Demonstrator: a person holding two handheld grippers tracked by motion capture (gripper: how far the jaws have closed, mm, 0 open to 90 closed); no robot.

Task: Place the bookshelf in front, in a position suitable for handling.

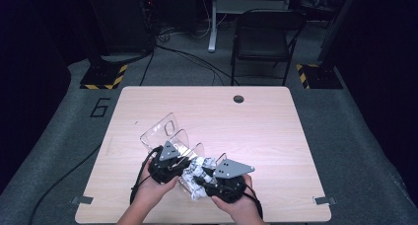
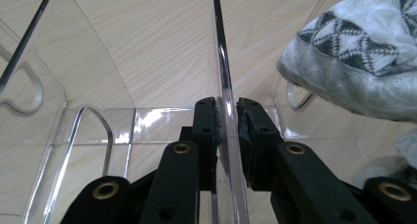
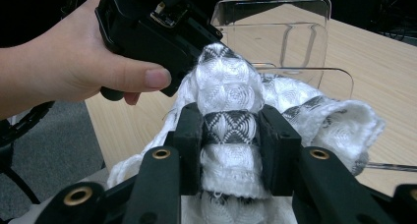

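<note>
Near the table's (image 1: 276,111) front edge, a divider of the clear rack (image 2: 223,62) is pinched by the nearly closed left gripper (image 2: 227,130), probably to steady the rack. The cloth (image 3: 231,128) is clamped in the right gripper (image 3: 230,150), held beside the dividers, seemingly for slotting in. The rack's slots look empty.

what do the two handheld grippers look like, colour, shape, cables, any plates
Both the left gripper and right gripper are black, each with two chunky jaws joined by brass-coloured pivots. A grey three-cornered plate dotted with small holes tops each. Black cables trail back from them. No sleeves show on the forearms.
</note>
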